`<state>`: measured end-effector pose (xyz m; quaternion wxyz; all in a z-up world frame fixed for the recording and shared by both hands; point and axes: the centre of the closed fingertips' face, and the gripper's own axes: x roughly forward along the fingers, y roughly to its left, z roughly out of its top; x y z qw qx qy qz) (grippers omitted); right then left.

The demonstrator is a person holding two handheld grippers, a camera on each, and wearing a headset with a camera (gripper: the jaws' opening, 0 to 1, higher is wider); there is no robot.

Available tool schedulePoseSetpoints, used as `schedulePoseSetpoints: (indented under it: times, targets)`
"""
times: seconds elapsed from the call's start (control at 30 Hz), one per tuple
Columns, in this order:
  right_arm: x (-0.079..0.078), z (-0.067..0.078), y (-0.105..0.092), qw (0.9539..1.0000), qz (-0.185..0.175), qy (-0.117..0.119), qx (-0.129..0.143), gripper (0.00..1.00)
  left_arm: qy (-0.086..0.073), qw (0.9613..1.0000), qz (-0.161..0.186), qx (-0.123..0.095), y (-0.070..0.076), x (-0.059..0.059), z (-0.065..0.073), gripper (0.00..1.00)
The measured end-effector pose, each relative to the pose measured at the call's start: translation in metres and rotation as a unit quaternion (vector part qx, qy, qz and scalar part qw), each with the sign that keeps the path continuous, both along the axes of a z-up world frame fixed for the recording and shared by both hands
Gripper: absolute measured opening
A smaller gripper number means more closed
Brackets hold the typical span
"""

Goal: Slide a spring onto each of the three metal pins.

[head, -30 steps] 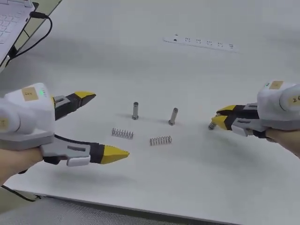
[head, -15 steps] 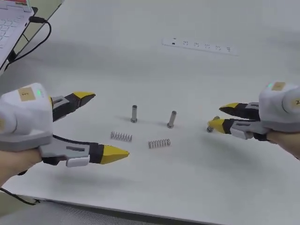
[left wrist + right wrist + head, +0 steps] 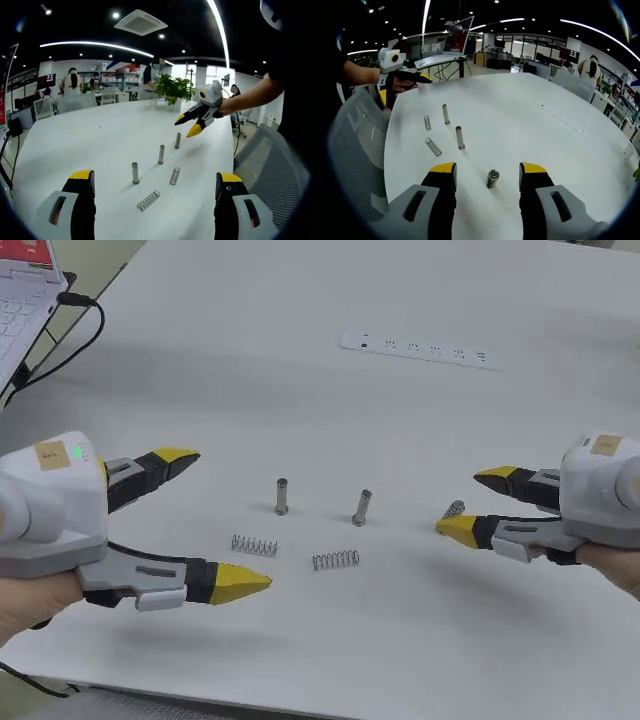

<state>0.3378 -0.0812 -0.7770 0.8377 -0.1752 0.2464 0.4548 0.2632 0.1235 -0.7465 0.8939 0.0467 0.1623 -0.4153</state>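
Two bare metal pins [image 3: 281, 495] [image 3: 361, 507] stand upright mid-table. A third pin [image 3: 453, 509] to their right wears a spring. Two loose springs [image 3: 254, 546] [image 3: 335, 560] lie in front of the bare pins. My right gripper [image 3: 470, 502] is open, its fingers either side of the spring-covered pin [image 3: 492, 178] without touching it. My left gripper [image 3: 215, 520] is wide open and empty, left of the pins. In the left gripper view the loose springs [image 3: 148, 200] [image 3: 174, 175] lie just ahead of its gripper [image 3: 154, 176].
A white power strip [image 3: 420, 348] lies at the back of the table. A laptop [image 3: 20, 290] and a black cable [image 3: 70, 340] sit at the far left. A mesh chair [image 3: 355, 150] stands at the table's near edge.
The right gripper was shut at the spring-covered pin a second ago; it has opened, let go and drawn back slightly. The left gripper has barely moved.
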Motion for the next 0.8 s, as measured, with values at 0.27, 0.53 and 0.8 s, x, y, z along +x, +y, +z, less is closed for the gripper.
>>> schedulePoseSetpoints:
  times: [0.27,0.53,0.8]
  targets:
    - [-0.005,0.009,0.001,0.9999,0.004,-0.005,0.01,0.5,0.001,1.0,-0.001,0.001,0.0,0.0,0.0,0.98]
    - [-0.014,0.025,0.006,0.9996,0.01,-0.019,0.017,0.48,0.003,1.0,-0.001,0.007,0.001,-0.002,-0.004,0.98]
    - [-0.025,0.033,0.022,0.9986,0.04,-0.025,0.023,0.46,0.004,1.0,0.001,0.006,0.0,-0.002,-0.005,0.98]
